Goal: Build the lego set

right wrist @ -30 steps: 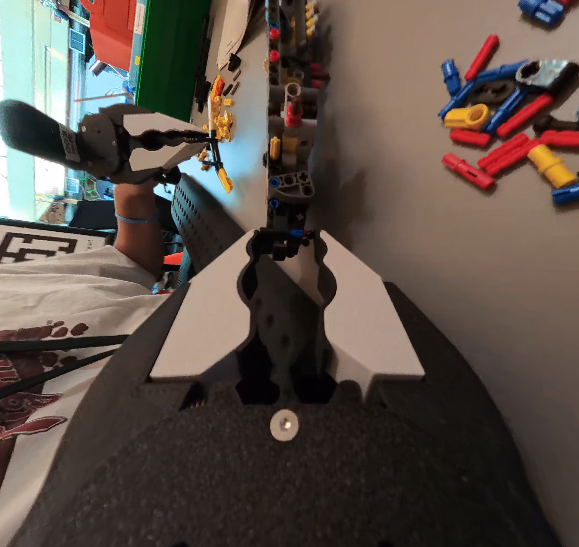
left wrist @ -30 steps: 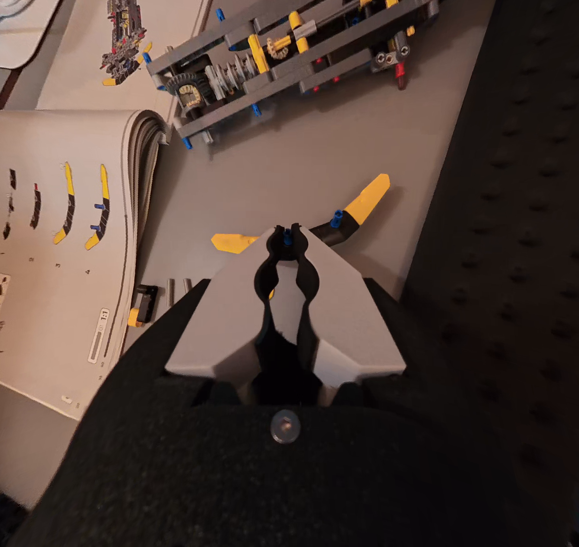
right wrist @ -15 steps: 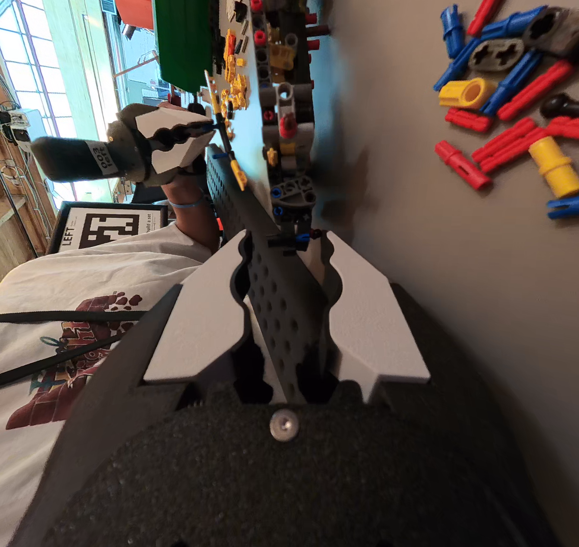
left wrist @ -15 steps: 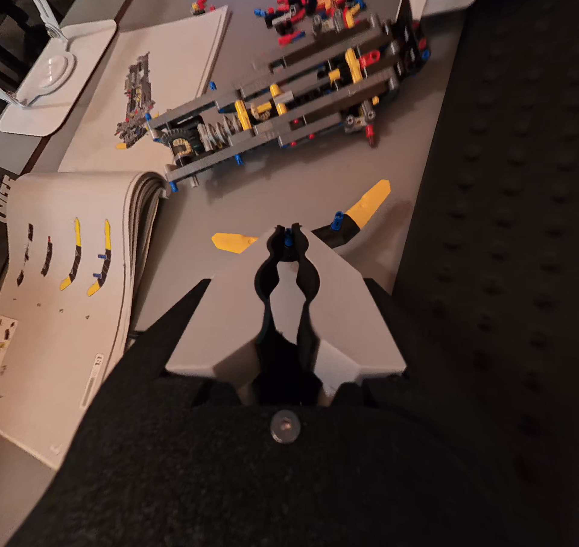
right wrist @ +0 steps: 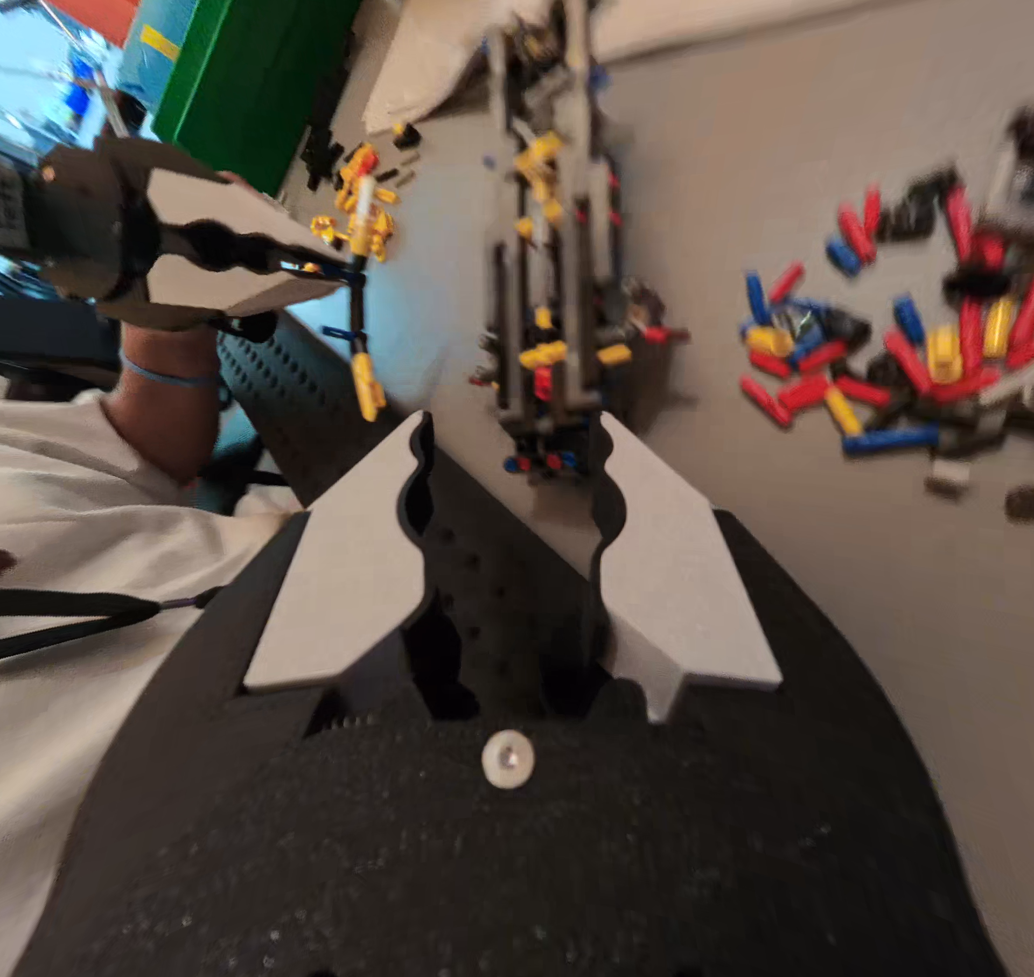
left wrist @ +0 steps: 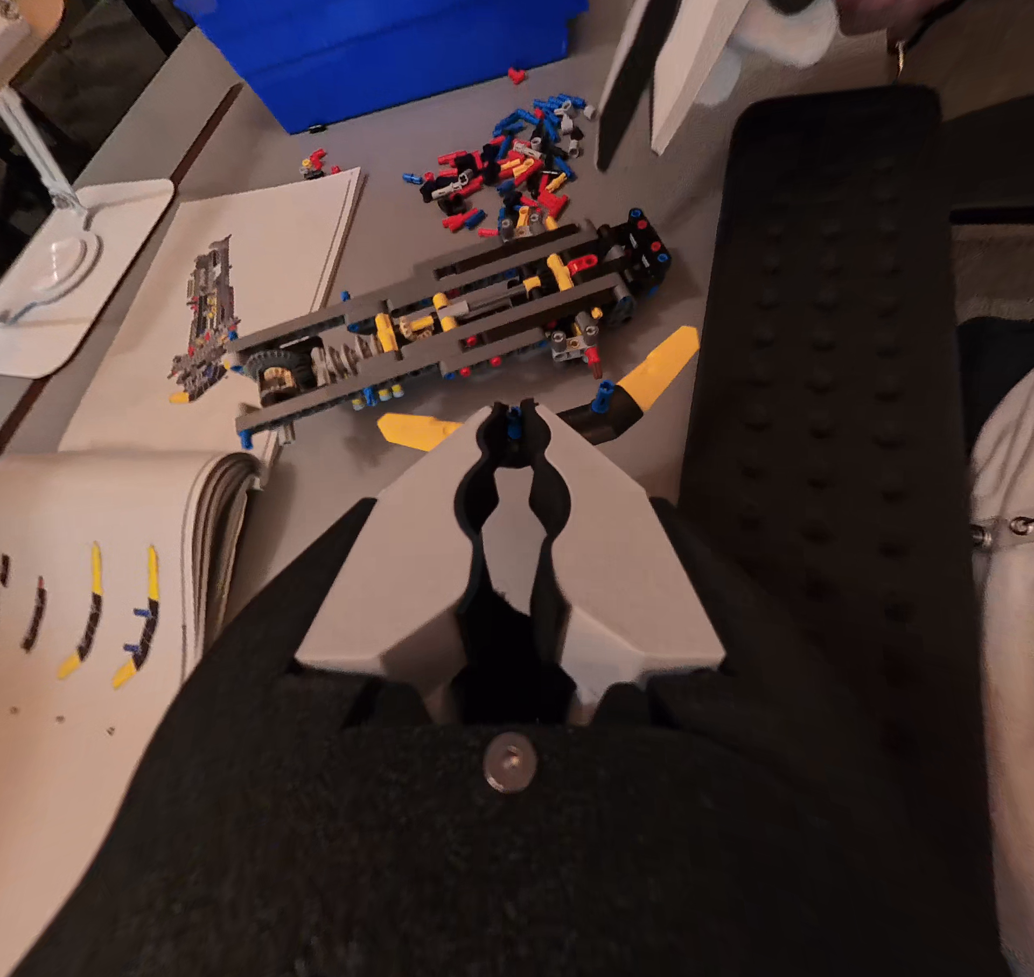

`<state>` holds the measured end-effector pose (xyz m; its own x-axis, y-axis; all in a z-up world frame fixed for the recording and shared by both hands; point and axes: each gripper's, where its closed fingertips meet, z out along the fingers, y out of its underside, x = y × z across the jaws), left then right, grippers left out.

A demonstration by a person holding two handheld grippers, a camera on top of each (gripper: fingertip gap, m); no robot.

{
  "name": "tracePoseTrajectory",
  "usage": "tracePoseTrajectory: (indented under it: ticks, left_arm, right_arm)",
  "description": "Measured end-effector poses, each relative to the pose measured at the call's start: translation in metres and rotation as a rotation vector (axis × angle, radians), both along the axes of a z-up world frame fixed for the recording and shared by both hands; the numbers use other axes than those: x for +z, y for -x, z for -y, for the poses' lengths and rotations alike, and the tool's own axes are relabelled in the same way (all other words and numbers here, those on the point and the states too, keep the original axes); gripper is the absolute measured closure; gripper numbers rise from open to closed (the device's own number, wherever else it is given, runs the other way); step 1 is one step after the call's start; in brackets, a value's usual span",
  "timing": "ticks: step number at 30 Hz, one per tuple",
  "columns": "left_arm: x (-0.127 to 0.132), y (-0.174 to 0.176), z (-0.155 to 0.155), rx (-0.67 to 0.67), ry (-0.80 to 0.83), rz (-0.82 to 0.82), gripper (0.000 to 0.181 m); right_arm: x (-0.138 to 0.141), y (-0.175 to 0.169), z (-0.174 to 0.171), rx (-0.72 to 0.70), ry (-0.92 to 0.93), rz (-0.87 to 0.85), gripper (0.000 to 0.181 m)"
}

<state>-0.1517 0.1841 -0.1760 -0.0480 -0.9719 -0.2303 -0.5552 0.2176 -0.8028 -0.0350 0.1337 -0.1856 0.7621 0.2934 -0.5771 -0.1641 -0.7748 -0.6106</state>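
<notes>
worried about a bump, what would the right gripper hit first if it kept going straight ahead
Likely the near end of the long grey lego frame, which lies just beyond the open right gripper. The picture is blurred, so depth is uncertain.

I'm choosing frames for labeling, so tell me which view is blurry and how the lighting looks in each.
Right wrist view: motion-smeared, with the chassis and loose pins streaked, and daylight bright at upper left. Left wrist view: dim and warm but mostly sharp on the chassis and curved yellow-tipped piece, blurring only at the top right corner.
</notes>
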Motion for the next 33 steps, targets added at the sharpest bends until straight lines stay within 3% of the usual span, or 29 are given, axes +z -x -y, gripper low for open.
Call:
tracePoseTrajectory:
  ticks: [3,6,7,9,11,15,18,21,23,26,29,33]
  left_arm:
    - [0.008,-0.014,0.005,-0.026,-0.048,-0.012,0.178]
    - [0.023,-0.025,0.015,-0.064,-0.064,0.026,0.178]
    - [0.028,-0.027,0.018,-0.075,-0.061,0.044,0.178]
    - [0.037,-0.03,0.024,-0.086,-0.034,0.076,0.178]
    - [0.049,-0.031,0.025,-0.082,-0.02,0.134,0.177]
    - [0.08,-0.029,0.016,0.034,0.167,0.341,0.139]
    - [0.084,-0.026,0.015,0.094,0.48,0.437,0.143]
    - [0.085,-0.029,0.03,0.014,0.776,0.507,0.149]
    - [0.087,-0.032,0.039,-0.044,0.878,0.536,0.155]
    - [0.088,-0.033,0.044,-0.076,0.881,0.558,0.175]
    - [0.088,-0.035,0.045,-0.076,0.858,0.566,0.176]
    - [0.075,-0.035,0.029,0.031,0.718,0.522,0.178]
  right_arm:
    - [0.029,0.055,0.007,0.148,-0.189,0.069,0.13]
    - [0.017,0.09,0.013,0.23,-0.206,0.104,0.136]
    - [0.014,0.094,0.013,0.237,-0.203,0.078,0.141]
    - [0.025,0.099,0.015,0.245,-0.232,-0.074,0.168]
    - [0.034,0.091,0.009,0.19,-0.273,-0.155,0.172]
    - [0.052,0.082,0.005,0.122,-0.341,-0.361,0.176]
    - [0.064,0.077,0.001,0.075,-0.388,-0.467,0.176]
    - [0.072,0.082,0.003,0.088,-0.409,-0.526,0.176]
    - [0.074,0.087,0.005,0.111,-0.413,-0.551,0.176]
    - [0.077,0.091,0.008,0.134,-0.403,-0.61,0.176]
    - [0.075,0.093,0.009,0.142,-0.393,-0.611,0.176]
    - [0.051,0.055,0.005,0.066,-0.375,-0.343,0.152]
